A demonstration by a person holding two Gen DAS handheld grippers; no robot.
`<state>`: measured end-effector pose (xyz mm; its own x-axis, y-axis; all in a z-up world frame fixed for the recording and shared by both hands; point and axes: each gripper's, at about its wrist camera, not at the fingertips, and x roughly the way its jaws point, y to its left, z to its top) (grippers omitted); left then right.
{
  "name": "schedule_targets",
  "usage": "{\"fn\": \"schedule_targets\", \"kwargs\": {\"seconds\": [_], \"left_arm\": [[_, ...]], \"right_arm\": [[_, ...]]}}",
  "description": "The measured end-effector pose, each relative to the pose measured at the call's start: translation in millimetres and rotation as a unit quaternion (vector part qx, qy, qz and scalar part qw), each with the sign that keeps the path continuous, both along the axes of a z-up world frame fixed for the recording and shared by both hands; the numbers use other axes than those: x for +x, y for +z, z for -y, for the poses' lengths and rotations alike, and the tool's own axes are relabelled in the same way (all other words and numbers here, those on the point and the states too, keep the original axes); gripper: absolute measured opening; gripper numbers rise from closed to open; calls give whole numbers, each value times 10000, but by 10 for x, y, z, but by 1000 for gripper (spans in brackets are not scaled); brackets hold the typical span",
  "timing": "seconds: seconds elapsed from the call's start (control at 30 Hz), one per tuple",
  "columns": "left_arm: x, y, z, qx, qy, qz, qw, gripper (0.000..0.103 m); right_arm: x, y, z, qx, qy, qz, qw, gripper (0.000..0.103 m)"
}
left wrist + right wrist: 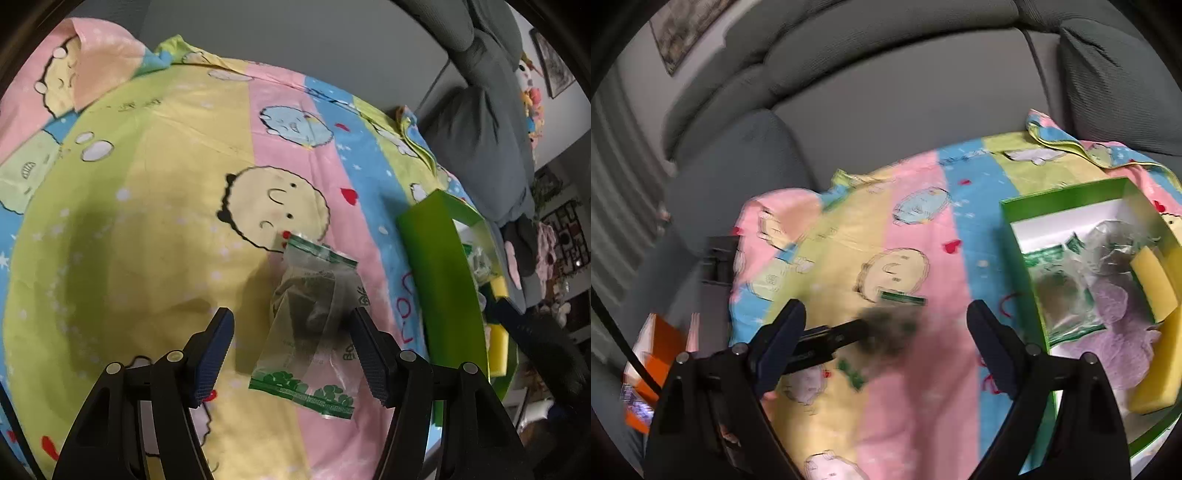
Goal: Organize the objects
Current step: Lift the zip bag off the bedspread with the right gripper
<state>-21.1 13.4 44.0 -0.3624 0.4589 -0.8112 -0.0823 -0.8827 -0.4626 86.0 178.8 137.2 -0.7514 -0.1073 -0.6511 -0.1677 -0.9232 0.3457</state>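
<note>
A clear plastic bag [314, 314] with green printed ends and dark contents lies on the cartoon bedsheet [155, 206]. My left gripper [291, 315] is open around it: the right finger is close against the bag's side, while the left finger stands apart from it. In the right wrist view the same bag [886, 332] is a blur, with the left gripper's black finger [831, 336] beside it. My right gripper [886, 308] hovers above the sheet [923, 229], open wide and holding nothing. A green box [439, 280] [1015, 236] at the right holds similar bags [1063, 291], yellow sponges [1152, 284] and a purple cloth piece [1112, 339].
Grey sofa cushions [886, 110] rise behind the sheet, and one pillow [480, 155] sits by the box. An orange box [653, 354] lies low at the left past the sheet's edge. Shelves with toys [561, 251] stand far right.
</note>
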Motion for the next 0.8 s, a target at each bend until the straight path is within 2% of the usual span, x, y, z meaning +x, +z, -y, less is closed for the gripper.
{"fn": "schedule_targets", "kwargs": {"seconds": [0.13, 0.2, 0.33, 0.43, 0.63, 0.8], "left_arm": [[19, 25, 24, -44, 24, -14, 10000, 65], [45, 76, 64, -189, 97, -124, 9997, 65], [49, 114, 142, 20, 115, -224, 9997, 65], [51, 63, 81, 19, -85, -129, 9999, 65], [50, -63, -114, -41, -438, 92, 9990, 65], [57, -95, -176, -40, -545, 69, 9985, 65]], "right_arm": [[-262, -243, -29, -442, 88, 491, 9978, 82], [-380, -340, 8, -564, 147, 754, 9955, 80], [-526, -346, 62, -610, 268, 942, 9933, 73], [-631, -338, 79, -697, 342, 1066, 9913, 66], [-682, -562, 86, -866, 295, 1392, 9860, 65], [-714, -702, 64, -1065, 269, 1570, 9815, 66]]}}
